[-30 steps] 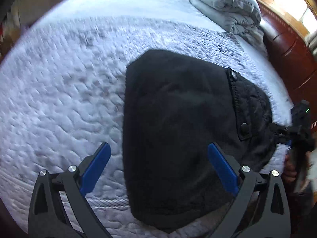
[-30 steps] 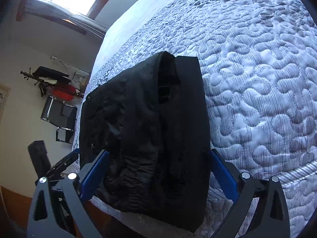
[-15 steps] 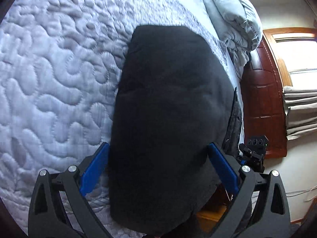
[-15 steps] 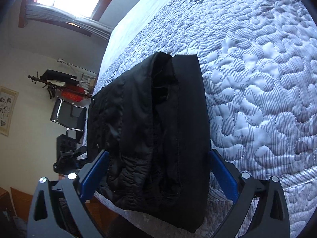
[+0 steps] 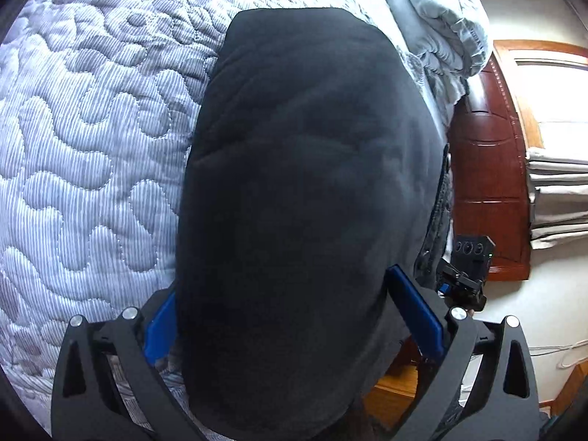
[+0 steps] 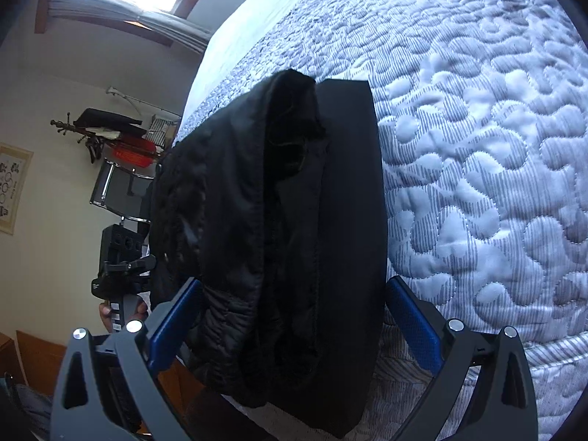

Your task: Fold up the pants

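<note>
The black pants (image 5: pixel 301 183) lie folded into a thick bundle near the edge of the quilted grey bed (image 5: pixel 92 147). My left gripper (image 5: pixel 290 316) is open and straddles the bundle's near end, one blue finger (image 5: pixel 161 327) on each side. In the right wrist view the pants (image 6: pixel 294 220) show their stacked layers and a quilted lining from the side. My right gripper (image 6: pixel 294 323) is open too, its fingers either side of that end. Each view shows the other gripper beyond the bundle: the right gripper (image 5: pixel 466 275) and the left gripper (image 6: pixel 117 268), held by a hand.
A folded grey duvet (image 5: pixel 441 11) sits at the head of the bed beside a dark wooden headboard (image 5: pixel 485 183). Off the bed stand a chair (image 6: pixel 117 191) and a coat rack (image 6: pixel 106 128) by the wall. The quilt (image 6: pixel 477 147) stretches away beyond the pants.
The left gripper has dropped low and moved in, so the bundle now sits between its fingers. The right gripper has edged closer. Both jaws have kept the same width.
</note>
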### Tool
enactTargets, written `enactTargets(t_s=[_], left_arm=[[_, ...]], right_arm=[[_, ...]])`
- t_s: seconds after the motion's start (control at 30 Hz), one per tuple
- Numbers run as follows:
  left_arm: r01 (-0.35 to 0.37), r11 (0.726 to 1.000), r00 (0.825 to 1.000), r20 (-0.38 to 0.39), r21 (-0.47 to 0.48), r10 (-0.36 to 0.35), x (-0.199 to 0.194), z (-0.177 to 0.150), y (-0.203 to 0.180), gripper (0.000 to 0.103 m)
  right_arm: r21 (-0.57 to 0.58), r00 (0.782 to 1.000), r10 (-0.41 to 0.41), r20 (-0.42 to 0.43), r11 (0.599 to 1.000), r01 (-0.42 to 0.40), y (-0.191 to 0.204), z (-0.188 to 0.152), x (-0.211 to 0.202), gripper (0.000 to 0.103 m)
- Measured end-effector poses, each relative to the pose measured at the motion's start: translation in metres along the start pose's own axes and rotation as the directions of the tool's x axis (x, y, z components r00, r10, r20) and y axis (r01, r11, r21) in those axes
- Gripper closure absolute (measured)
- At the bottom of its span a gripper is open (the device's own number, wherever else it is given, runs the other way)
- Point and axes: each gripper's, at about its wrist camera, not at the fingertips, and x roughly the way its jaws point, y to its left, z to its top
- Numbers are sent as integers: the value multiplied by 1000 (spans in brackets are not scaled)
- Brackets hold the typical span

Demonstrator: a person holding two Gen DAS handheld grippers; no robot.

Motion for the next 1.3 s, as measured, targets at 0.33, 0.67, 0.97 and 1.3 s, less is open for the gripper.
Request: enactTargets(t_s=[0.33, 0.67, 0.97, 1.3], left_arm=[[7, 998, 999, -41, -61, -9, 15, 14, 6, 2], [12, 995, 1000, 12, -100, -10, 12, 12, 4, 2], [-76, 997, 997, 25, 18, 76, 11, 6, -25, 20], [-15, 999, 998, 55, 49, 12, -4, 1, -36, 62]], right_arm=[[60, 995, 90, -39, 994, -88, -20, 7, 11, 3], [61, 998, 57, -33, 997, -55, -9, 8, 15, 3], [-29, 1000, -23, 7, 999, 23, 15, 7, 14, 22], [-104, 997, -43, 64, 993, 49, 40, 5, 5, 51]])
